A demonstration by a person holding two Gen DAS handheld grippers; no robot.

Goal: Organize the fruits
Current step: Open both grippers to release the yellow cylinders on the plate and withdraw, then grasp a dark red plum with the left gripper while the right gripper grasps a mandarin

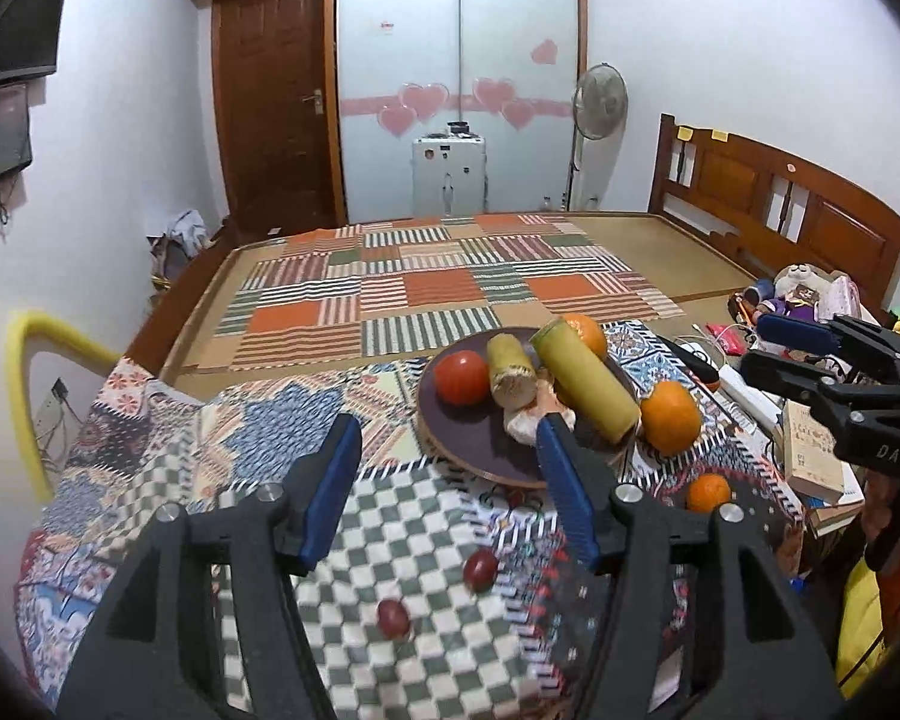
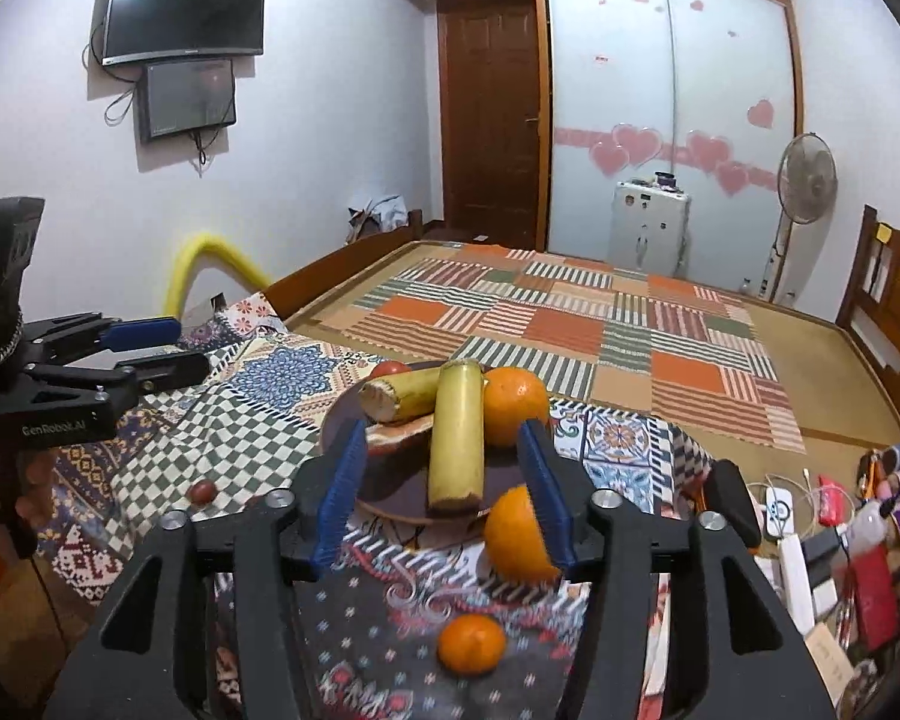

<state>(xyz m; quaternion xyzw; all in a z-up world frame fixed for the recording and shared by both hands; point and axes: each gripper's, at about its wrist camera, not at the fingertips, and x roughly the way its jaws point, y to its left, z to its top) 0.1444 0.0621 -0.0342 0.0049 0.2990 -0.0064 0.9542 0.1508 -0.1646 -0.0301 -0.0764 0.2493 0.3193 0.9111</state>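
A dark round plate [image 1: 468, 444] [image 2: 396, 483] on the patchwork cloth holds a red tomato [image 1: 461, 378], two yellow-green sugarcane pieces [image 1: 588, 389] [image 2: 457, 432], a far orange [image 1: 585, 333] [image 2: 513, 405] and a pale peeled piece [image 1: 525, 423]. A big orange [image 1: 671, 417] [image 2: 516, 534] lies by the plate's right rim. A small tangerine [image 1: 708, 492] [image 2: 471, 642] lies nearer. Two dark red fruits [image 1: 480, 570] [image 1: 393, 618] lie on the checked cloth. My left gripper [image 1: 447, 450] is open and empty above the cloth. My right gripper [image 2: 444, 450] is open and empty over the plate's near side.
The table [image 1: 150, 450] stands against a bed with a striped mat [image 1: 438, 282]. Books, a power strip and chargers [image 1: 810, 450] [image 2: 810, 540] crowd the right edge. A yellow padded chair rail [image 1: 24, 372] is at the left. The right gripper shows in the left view [image 1: 810, 354].
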